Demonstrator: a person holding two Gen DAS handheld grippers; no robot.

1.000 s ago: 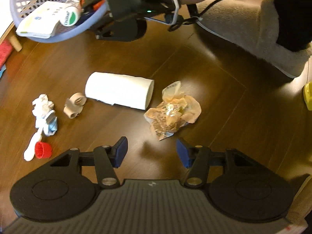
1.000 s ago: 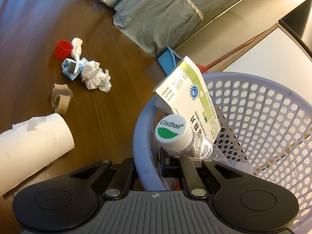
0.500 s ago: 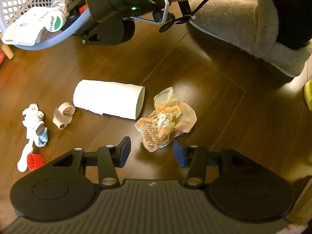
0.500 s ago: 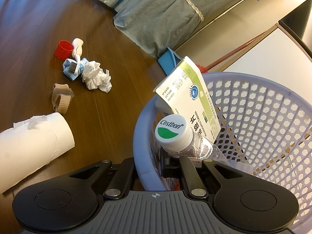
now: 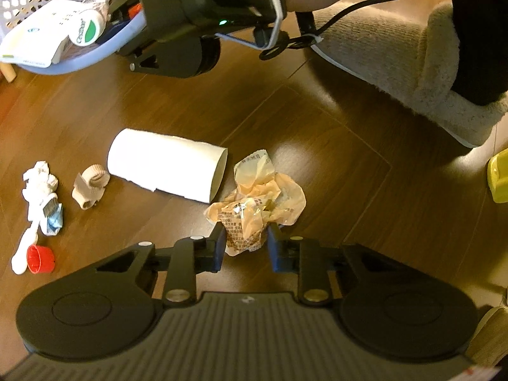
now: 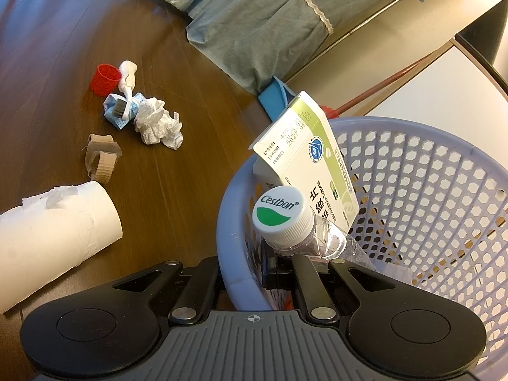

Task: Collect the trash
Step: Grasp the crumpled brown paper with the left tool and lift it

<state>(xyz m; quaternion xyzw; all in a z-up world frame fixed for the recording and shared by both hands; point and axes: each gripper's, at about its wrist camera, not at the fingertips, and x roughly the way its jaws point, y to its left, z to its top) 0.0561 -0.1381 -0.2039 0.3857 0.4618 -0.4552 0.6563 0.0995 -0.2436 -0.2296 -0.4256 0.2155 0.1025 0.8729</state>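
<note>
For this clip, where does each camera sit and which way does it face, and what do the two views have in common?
Left wrist: rides the left tongs, looking steeply down at the floor and the crumpled wrapper that the pads press on, having just been closing; the person's forearm and fuzzy slipper show.
Right wrist: rides the right tongs, tilted forward and down, shut on the rim of the lavender basket; no body part shows.
Shared: basket, paper roll, red cap, white tissue.
</note>
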